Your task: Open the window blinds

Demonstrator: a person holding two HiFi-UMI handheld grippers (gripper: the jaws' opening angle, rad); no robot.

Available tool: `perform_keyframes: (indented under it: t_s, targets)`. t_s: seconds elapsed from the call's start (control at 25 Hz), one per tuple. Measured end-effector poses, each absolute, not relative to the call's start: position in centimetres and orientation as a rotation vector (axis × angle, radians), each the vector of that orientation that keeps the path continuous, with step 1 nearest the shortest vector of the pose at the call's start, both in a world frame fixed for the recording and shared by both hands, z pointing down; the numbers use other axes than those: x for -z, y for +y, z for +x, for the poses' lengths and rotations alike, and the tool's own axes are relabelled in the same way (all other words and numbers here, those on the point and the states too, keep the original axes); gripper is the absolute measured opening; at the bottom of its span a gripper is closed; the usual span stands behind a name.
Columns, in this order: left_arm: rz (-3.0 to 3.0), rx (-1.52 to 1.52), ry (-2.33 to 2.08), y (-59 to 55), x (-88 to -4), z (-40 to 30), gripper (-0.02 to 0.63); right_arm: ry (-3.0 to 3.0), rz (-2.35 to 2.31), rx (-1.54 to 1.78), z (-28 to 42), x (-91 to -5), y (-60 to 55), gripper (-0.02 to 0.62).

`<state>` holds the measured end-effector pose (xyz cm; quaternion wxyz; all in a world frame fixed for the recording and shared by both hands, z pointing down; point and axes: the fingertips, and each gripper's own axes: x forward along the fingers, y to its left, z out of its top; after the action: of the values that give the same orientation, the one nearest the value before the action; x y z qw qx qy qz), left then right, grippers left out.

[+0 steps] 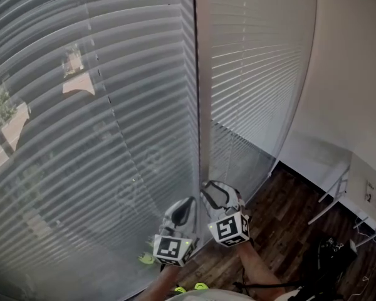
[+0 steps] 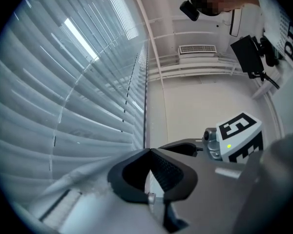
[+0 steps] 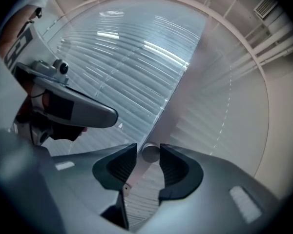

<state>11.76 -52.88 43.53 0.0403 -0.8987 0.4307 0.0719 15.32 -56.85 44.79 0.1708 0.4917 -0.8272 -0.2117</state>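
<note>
Two tall windows [image 1: 81,137] meet at a dark vertical post [image 1: 195,105]. Daylight enters through both and is the brightest source in the room. Rooftops and greenery [image 1: 75,80] show faintly outside the left-hand window. A plain white wall [image 1: 354,74] adjoins the right-hand window and runs down to a dark wood-plank floor [image 1: 282,212]. A white table [image 1: 371,179] on thin metal legs [image 1: 331,199] stands against that wall. Black equipment with cables [image 1: 332,253] lies on the floor near the table's front edge. High up, a white slotted vent grille [image 2: 198,49] is fitted, with a black box [image 2: 246,55] mounted beside it.
</note>
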Motion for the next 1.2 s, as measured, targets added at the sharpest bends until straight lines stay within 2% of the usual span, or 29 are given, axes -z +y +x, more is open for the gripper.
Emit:
perform_keyframes:
  t_s: [0.16,0.44,0.56,0.68,1.2]
  targets:
    - [-2.779,-0.219,1.305,-53.0,-44.0,12.3,-0.008,-2.326,1.373,0.636,15.3,-44.8,-56.8,0.140]
    - [-2.791,-0.202,1.319,-53.3,-43.7,12.2,-0.008,-2.309,1.280,0.611,15.3,-45.9,-57.6,0.175]
    - [-2.794,-0.214,1.308,-53.3,-43.6,12.3,-0.008,-2.305,1.279,0.604,15.2,-45.7,-58.0,0.167]
    - [-2.802,-0.225,1.297,-53.2,-43.8,12.3,-0.008,-2.294,1.307,0.596,15.5,-45.5,-58.3,0.124]
    - [-2.809,-0.222,1.298,-53.0,-43.8,11.8,-0.008,-2.326,1.316,0.513,15.4,-45.7,-58.5,0.123]
